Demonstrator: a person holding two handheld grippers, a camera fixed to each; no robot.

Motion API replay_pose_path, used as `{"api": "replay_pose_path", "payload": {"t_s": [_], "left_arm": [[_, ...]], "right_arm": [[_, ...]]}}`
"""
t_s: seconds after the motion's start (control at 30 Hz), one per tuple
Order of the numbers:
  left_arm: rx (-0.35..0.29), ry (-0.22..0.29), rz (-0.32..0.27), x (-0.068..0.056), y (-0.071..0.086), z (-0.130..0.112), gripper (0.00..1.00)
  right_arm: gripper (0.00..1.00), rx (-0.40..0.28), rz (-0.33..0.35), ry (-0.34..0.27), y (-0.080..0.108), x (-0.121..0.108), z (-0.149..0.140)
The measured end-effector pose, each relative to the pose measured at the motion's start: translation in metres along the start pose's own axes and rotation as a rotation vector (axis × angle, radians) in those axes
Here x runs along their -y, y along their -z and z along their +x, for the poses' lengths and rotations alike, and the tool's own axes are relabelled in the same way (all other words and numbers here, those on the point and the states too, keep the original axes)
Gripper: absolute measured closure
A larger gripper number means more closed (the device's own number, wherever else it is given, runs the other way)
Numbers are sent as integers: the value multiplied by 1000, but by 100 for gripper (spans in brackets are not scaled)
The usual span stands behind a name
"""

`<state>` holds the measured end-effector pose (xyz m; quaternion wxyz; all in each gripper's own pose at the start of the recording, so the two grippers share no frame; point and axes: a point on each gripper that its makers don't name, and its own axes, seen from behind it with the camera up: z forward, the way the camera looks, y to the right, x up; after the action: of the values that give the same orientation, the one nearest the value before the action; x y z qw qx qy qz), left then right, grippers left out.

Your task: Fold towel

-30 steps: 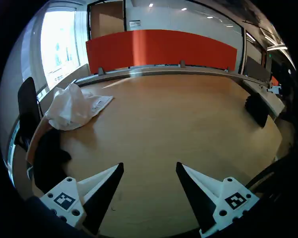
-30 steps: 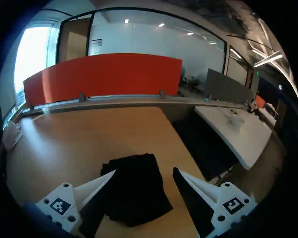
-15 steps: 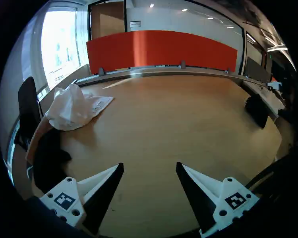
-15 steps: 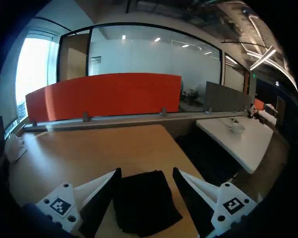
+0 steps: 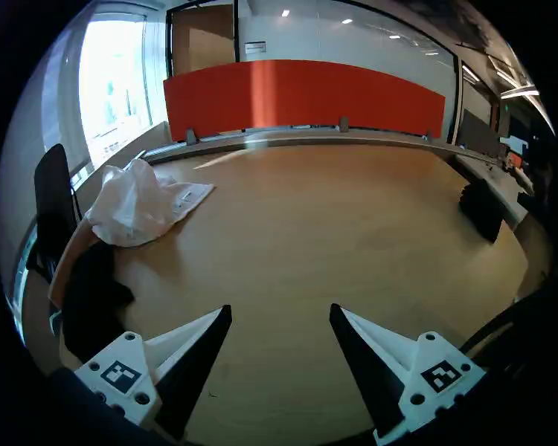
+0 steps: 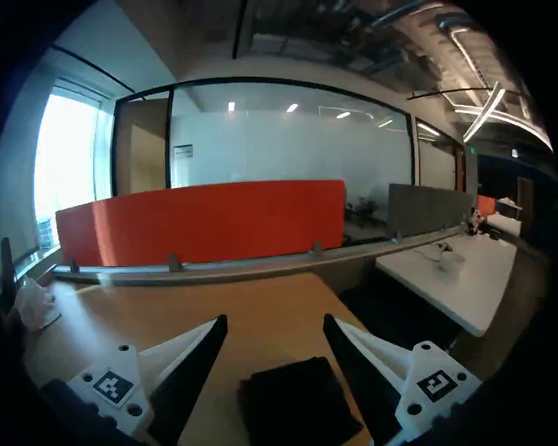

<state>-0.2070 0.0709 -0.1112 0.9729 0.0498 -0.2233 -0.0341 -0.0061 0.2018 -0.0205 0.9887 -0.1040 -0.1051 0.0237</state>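
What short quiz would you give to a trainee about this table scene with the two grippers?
1. True or false: the right gripper is open and does not grip the folded black towel.
2. In the left gripper view, where on the light wooden table does the crumpled white cloth lie? A: near its left edge. B: in its middle. C: near its right edge.
3. Fill in: the long curved panel behind the table is coloured ___.
Key: 1 true; 2 A; 3 orange.

The counter [image 5: 316, 215] was smooth wood with a soft sheen. The towel [image 6: 301, 405] at its right edge was matt black cloth. The orange divider [image 6: 204, 215] looked matt.
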Motion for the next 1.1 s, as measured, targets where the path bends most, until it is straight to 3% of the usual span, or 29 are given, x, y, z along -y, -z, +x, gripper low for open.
{"api": "replay_pose_path", "payload": {"t_s": [0.2, 0.5, 1.1], "left_arm": [[-12, 8, 4, 2, 0, 3, 2], [-56, 21, 15, 9, -3, 20, 2], [-223, 30, 54, 37, -27, 98, 2]], "right_arm": [[0, -55, 42, -4, 5, 26, 21], [0, -80, 114, 9, 8, 69, 32], [0, -85, 200, 29, 9, 132, 42]]}}
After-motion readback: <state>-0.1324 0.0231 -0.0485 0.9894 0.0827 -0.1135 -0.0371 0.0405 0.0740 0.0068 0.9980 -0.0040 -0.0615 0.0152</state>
